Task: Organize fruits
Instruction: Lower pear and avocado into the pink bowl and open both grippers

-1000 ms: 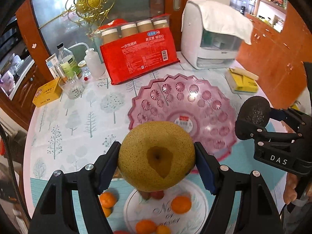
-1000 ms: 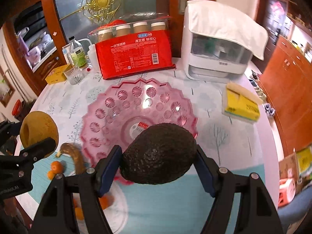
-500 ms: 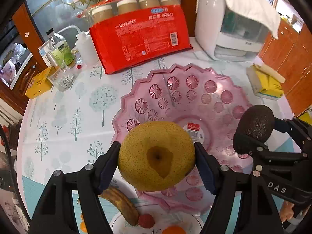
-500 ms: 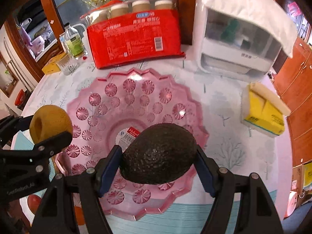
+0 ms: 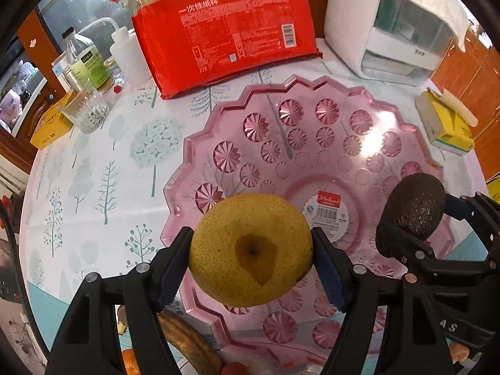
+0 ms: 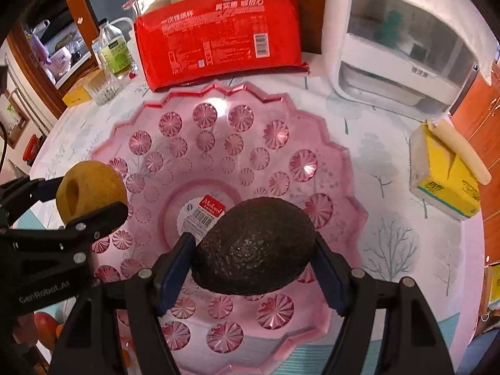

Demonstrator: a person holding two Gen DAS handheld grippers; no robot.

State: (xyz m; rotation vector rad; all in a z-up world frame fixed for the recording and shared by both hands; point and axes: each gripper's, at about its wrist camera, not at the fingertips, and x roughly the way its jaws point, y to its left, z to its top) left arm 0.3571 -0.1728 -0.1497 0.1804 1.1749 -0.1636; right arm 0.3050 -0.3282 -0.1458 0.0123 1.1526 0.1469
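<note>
Gripping a yellow pear between both blue pads, left gripper pointed steeply down over the near-left part of a pink scalloped bowl; pear's dimpled end facing the camera, a price label on the bowl floor just beyond and right of it. Clamped the same way in the right gripper, a dark pebbled avocado, hanging over the bowl's near middle with the same label just ahead and to its left. Seen from the left wrist, avocado off to the right above the bowl's right rim; seen from the right wrist, pear off to the left above the left rim; the two fruits well apart. Below and behind the left gripper, a browned banana against the bowl's near edge, plus bits of an orange and a red fruit. Beyond the bowl, a red packet of paper cups, a white appliance to the far right, a yellow tissue pack at right, a glass and bottles at far left on the tree-print tablecloth.
</note>
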